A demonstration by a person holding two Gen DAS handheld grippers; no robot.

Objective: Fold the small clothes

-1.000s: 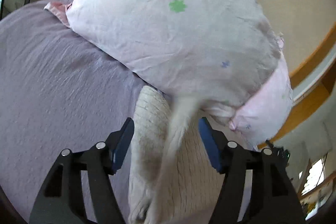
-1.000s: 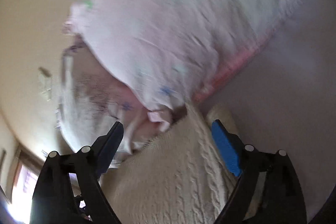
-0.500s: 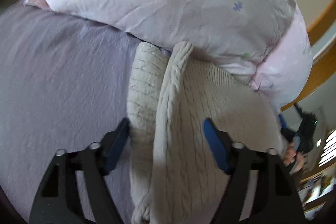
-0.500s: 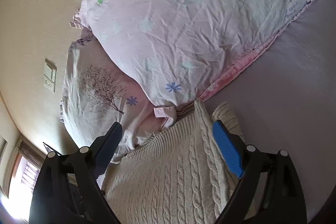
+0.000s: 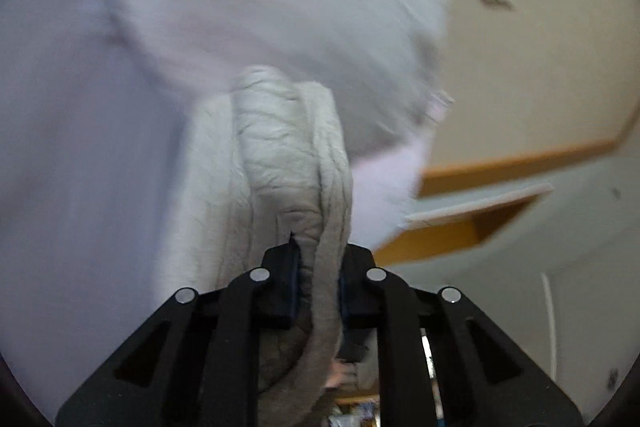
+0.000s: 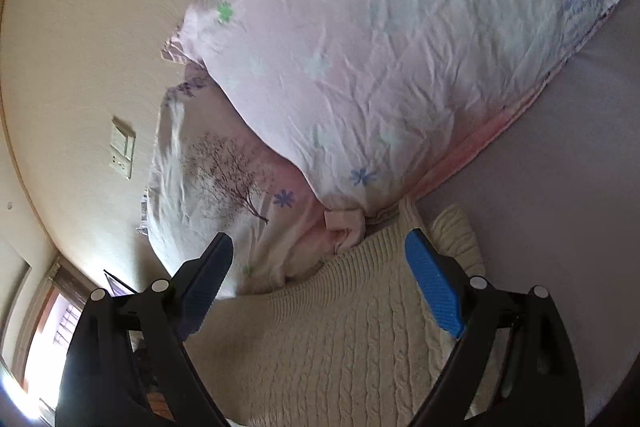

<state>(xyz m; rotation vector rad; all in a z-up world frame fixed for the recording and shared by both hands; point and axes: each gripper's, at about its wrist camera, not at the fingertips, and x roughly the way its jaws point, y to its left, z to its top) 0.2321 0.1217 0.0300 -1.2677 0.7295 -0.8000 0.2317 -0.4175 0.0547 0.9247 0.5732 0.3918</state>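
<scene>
Left gripper [image 5: 318, 279] pinching cable-knit cream sweater [image 6: 340, 327], apparently bunched, right gripper [image 6: 320, 291] agape

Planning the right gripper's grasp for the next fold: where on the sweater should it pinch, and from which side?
Probably the near knit edge of the sweater, lying flat between the open right gripper fingers. Come in low from the front, along the bed; the pillow blocks the far side. The left gripper already pinches a bunched fold.

Left hand-held gripper [image 5: 318, 281] clamped; right hand-held gripper [image 6: 320, 287] spread wide.
</scene>
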